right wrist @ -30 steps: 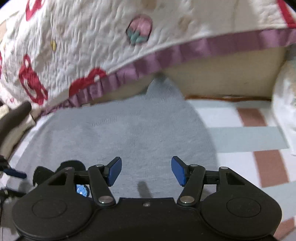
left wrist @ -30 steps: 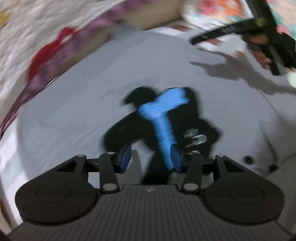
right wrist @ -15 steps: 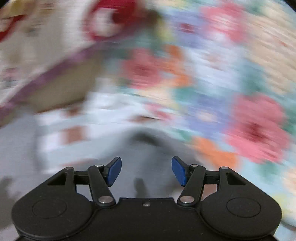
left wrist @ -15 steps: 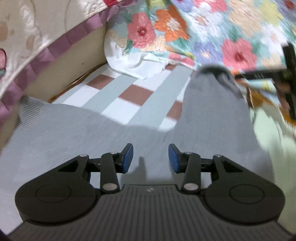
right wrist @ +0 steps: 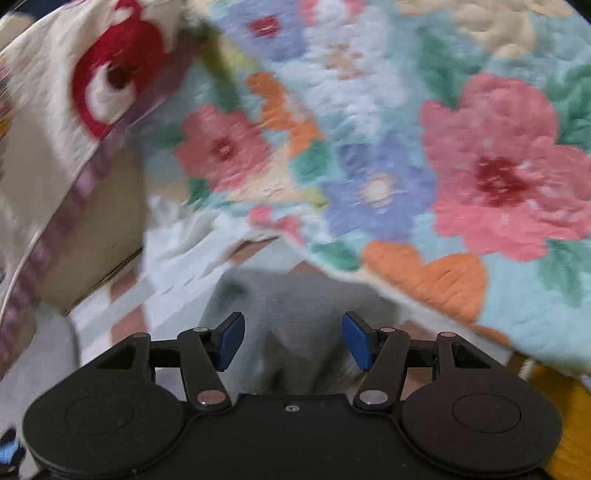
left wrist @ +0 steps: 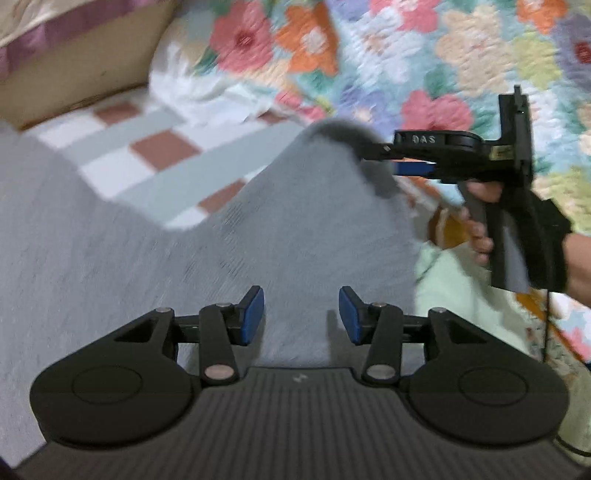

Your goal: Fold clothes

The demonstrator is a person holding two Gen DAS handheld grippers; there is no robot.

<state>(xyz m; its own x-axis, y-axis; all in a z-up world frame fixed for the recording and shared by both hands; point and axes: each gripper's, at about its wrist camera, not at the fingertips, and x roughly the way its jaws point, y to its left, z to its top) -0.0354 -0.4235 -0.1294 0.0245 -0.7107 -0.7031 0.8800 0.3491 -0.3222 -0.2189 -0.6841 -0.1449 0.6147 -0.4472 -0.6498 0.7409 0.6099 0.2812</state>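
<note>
Grey knit garment (left wrist: 303,236) lay spread over checked sheet (left wrist: 162,147); quilted floral blanket (right wrist: 461,155) behind. Left gripper (left wrist: 301,315) gaped empty; right gripper (right wrist: 293,341) likewise, above soft sleeve end.

Soft, even indoor light; motion blur smears the floral quilt (right wrist: 406,155) and grey garment (left wrist: 258,240); fisheye bends the edges.

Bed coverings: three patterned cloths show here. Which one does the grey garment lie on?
The checked sheet of brown, grey and white squares; the grey garment lies on it, unlike the flowered quilt and the purple-edged cover.
</note>
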